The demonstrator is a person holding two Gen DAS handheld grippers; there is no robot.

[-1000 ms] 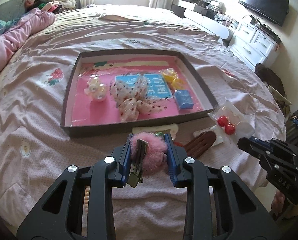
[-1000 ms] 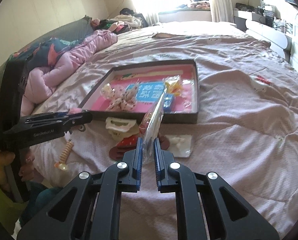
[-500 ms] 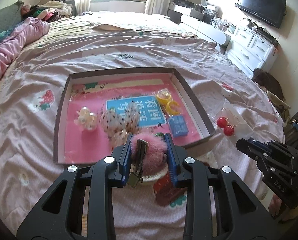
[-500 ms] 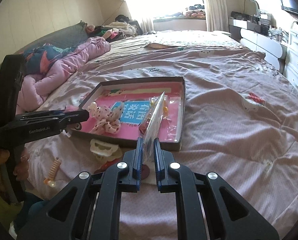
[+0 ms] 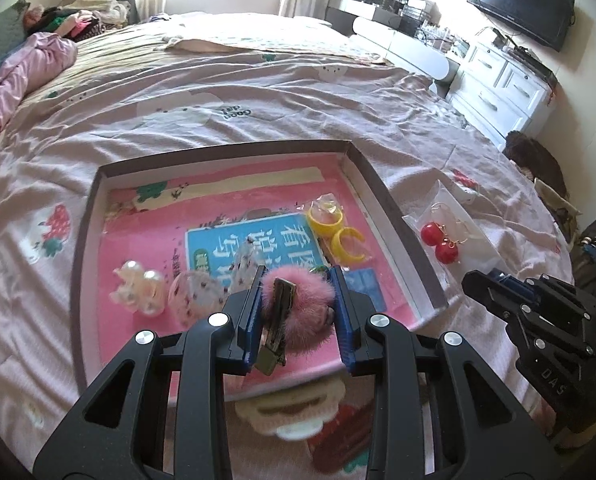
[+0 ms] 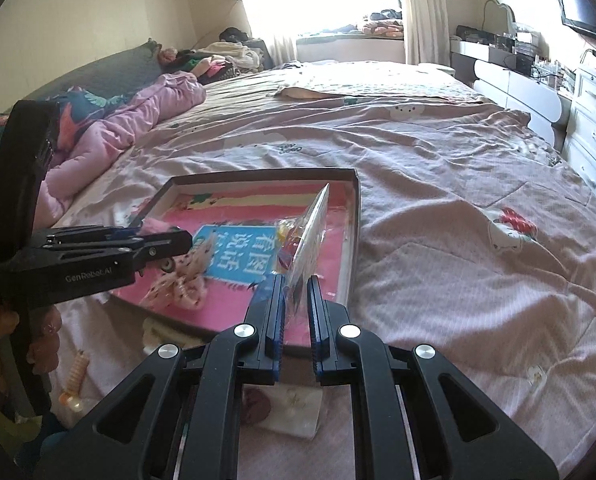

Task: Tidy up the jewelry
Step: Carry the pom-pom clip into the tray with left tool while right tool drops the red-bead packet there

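Note:
My left gripper is shut on a pink fluffy hair clip and holds it over the front of the shallow tray on the bed. The tray has a pink lining and holds a dotted bow, a pearl clip, yellow rings and a blue packet. My right gripper is shut on a clear bag with red ball earrings, held edge-on over the tray's right side. The right gripper also shows in the left wrist view.
A cream flower clip and a dark red clip lie on the bedspread in front of the tray. A beaded clip and a white card lie near the bed's edge. Pink bedding is piled at far left. White drawers stand on the right.
Both grippers have moved forward with their loads. The pink clip now hangs over the tray's front part and the earring bag over its right side.

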